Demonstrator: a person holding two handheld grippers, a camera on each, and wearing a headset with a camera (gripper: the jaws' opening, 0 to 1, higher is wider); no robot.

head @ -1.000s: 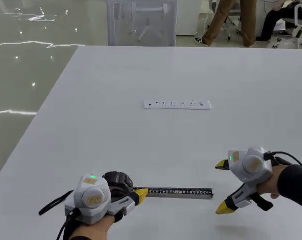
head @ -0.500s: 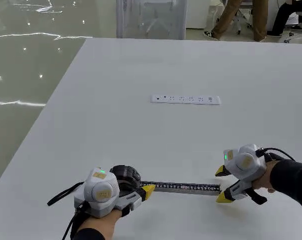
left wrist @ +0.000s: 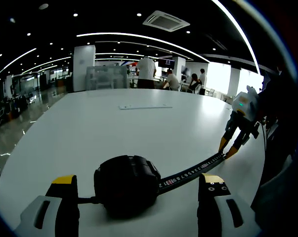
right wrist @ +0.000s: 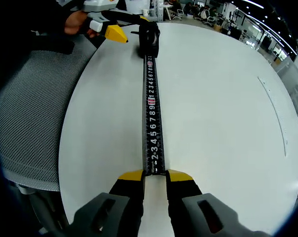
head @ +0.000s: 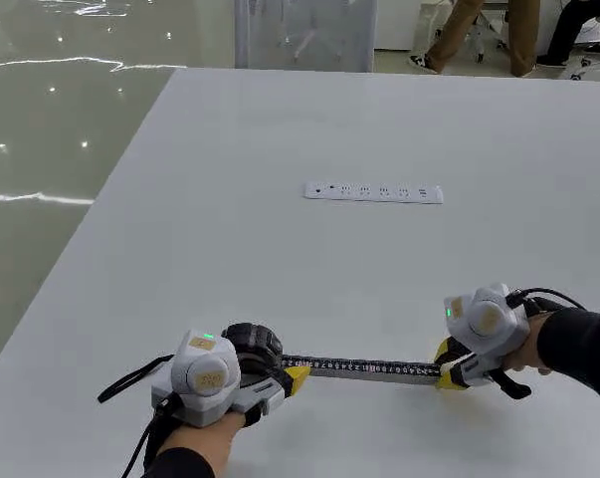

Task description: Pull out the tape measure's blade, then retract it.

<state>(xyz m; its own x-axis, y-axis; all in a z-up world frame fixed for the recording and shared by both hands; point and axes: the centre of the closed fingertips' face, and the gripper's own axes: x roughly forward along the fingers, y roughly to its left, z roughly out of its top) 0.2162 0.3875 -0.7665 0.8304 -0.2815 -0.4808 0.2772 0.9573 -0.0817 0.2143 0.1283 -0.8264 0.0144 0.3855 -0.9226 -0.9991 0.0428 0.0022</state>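
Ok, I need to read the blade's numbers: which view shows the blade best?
The right gripper view: the blade runs straight up the frame, digits legible. The head view shows it thin and small; the left gripper view, slanting away.

White table (head: 230, 199), white power strip (head: 373, 192) mid-table, black tape measure (head: 254, 345), blade (head: 364, 368) extended flat

The table (head: 379, 129) is evenly lit by ceiling strips (left wrist: 139, 34); glare is thrown on the floor (head: 41, 119); both gripper views are bent at the edges.
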